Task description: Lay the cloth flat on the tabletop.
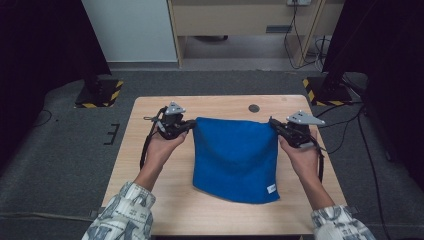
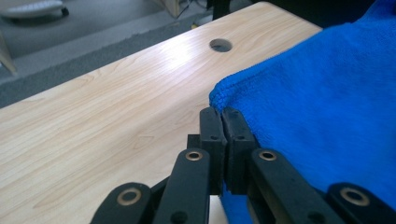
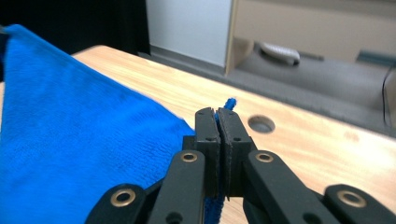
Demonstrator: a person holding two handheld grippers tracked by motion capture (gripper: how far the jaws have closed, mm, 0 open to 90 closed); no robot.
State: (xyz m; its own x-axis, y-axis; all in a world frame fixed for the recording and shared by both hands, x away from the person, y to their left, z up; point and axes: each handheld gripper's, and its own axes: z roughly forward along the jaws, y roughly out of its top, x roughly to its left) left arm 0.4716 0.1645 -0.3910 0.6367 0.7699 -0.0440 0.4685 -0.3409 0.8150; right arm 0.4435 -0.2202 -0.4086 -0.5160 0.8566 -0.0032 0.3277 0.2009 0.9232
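We hold the blue microfibre cloth [image 1: 235,157] by its two far corners, one in each gripper, so that it spreads flat between our hands while its near edge lies on the wooden table [image 1: 150,120]. The left gripper [image 1: 192,124] is clamped on the corner at about ten o'clock from the cloth's middle; in the left gripper view [image 2: 223,122] the jaws meet on the hem. The right gripper [image 1: 272,123] pinches the corner at two o'clock, and in the right gripper view [image 3: 217,123] a blue tip pokes out above the closed jaws. Gripping the corners keeps the top edge taut, which we judge suits a fold toward six o'clock, where the white label [image 1: 271,188] sits. A cable hole [image 1: 254,108] lies at twelve o'clock.
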